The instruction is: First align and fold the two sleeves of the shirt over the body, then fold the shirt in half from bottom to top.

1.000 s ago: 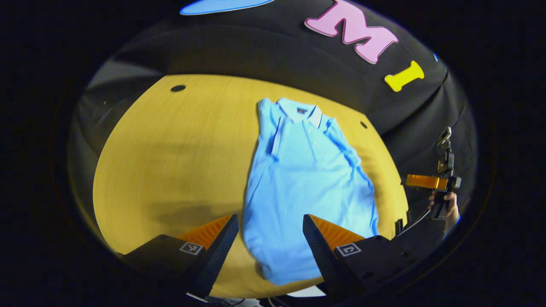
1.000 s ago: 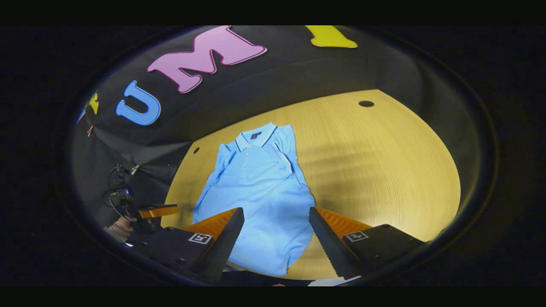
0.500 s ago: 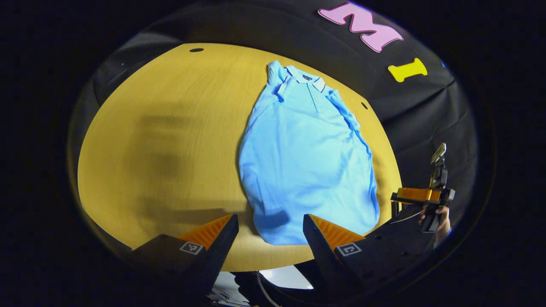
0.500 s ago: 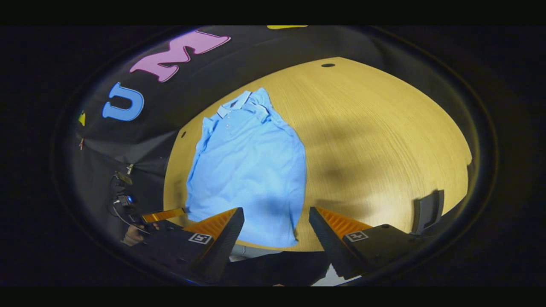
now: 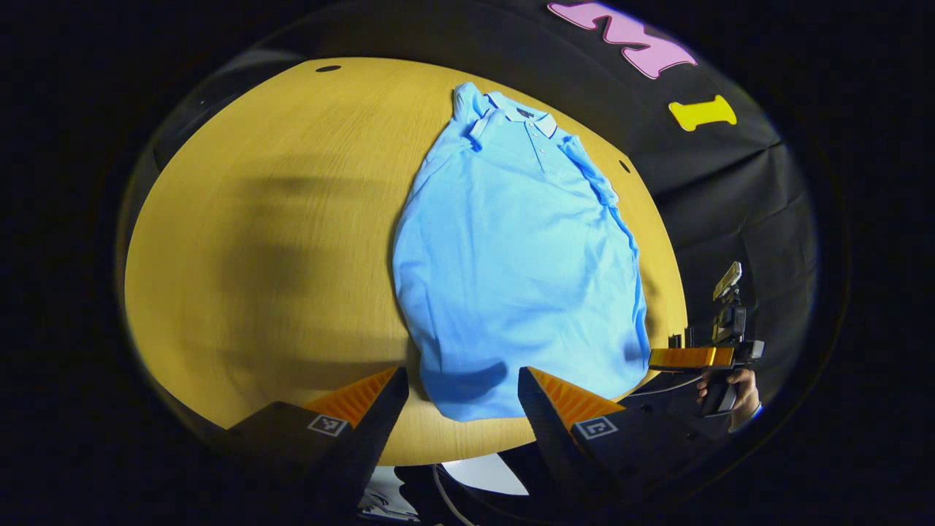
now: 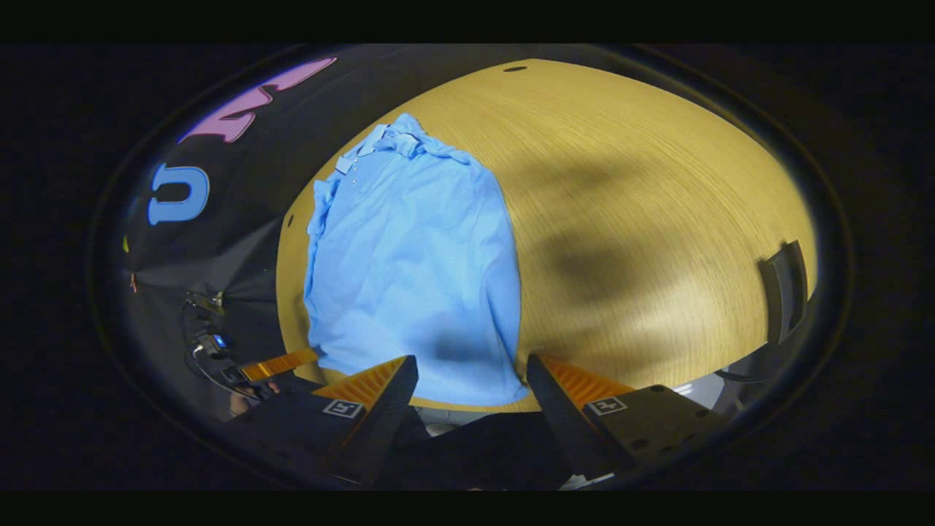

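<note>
The light blue polo shirt (image 5: 511,263) lies flat and face up on the yellow wooden counter (image 5: 277,241), collar (image 5: 522,120) toward the black cloth wall and hem toward the near edge of the counter. Both short sleeves look already folded in over the body, so the shirt's outline is a long narrow shape with small creases along its side nearest the wall. In the right gripper view the same shirt (image 6: 409,263) sits left of centre, and its hem reaches almost to the near edge of the counter (image 6: 643,219). The left gripper (image 5: 462,409) hovers above the hem end of the shirt with its jaws spread wide, holding nothing and touching nothing. The right gripper (image 6: 469,398) likewise hangs over the hem with its jaws wide apart and nothing between them. In the left gripper view the right gripper (image 5: 694,358) shows farther off at the right, beside the counter's edge, held by a hand (image 5: 734,391). A dark upright object (image 6: 785,288) stands at the counter's far right edge in the right gripper view.
</note>
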### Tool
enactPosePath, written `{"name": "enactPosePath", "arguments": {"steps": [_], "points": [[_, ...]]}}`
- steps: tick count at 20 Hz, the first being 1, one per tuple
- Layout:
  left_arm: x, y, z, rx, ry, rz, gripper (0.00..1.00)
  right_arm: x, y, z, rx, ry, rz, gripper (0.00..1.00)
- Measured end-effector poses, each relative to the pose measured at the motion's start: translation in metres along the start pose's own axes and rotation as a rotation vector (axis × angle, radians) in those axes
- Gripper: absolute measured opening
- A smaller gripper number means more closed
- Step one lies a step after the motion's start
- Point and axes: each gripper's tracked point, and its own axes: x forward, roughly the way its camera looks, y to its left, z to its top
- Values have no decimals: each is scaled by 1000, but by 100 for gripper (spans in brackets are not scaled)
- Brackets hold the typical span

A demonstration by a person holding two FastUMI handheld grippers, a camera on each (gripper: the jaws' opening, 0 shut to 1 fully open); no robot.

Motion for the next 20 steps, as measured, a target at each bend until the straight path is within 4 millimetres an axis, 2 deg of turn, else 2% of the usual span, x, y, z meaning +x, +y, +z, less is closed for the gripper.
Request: {"name": "enactPosePath", "arguments": {"steps": [2, 3, 4, 5, 6, 7, 8, 9, 10, 11, 12, 13, 16, 17, 18, 19, 20], "points": [[5, -3, 2, 9, 7, -6, 96, 6, 3, 1, 10, 29, -3, 89], [6, -4, 3, 5, 8, -8, 89, 8, 4, -1, 4, 42, -7, 86], [7, -3, 4, 0, 10, -7, 92, 10, 2, -2, -13, 57, -21, 83], [9, -4, 5, 0, 13, -9, 90, 12, 0, -5, -32, 70, -36, 69], [11, -4, 4, 7, 17, -8, 89, 13, 1, -6, -46, 79, -36, 66], [13, 0, 3, 26, 23, 12, 82, 14, 0, -5, -52, 80, -38, 57], [16, 6, 0, 49, 32, 35, 61, 15, -2, -6, -49, 82, -42, 42], [17, 5, -1, 63, 35, 40, 41, 18, -6, -5, -39, 77, -50, 39], [18, 3, -1, 69, 33, 36, 31, 20, -9, -2, -8, 71, -46, 39], [19, 1, -1, 75, 39, 32, 22, 21, -5, -4, 25, 86, -25, 5], [19, 1, 0, 85, 36, 35, 19, 22, -2, -3, 41, 83, -4, 0], [18, 1, 0, 93, 39, 39, 13, 23, -2, -3, 39, 79, 7, 5], [14, -1, 6, 147, 14, 71, 7, 20, 5, 1, -17, 69, 42, 6], [10, -6, 9, 164, -1, 62, 6, 16, 17, 7, -18, 57, 85, 0], [6, -14, 15, 175, -22, 43, 7, 11, 28, 14, -12, 42, 130, 13], [1, -22, 22, 185, -46, 22, 7, 6, 39, 25, -12, 13, 166, 6], [-4, -28, 32, 199, -77, 9, 6, 3, 46, 34, -28, -5, 183, 5]]}}
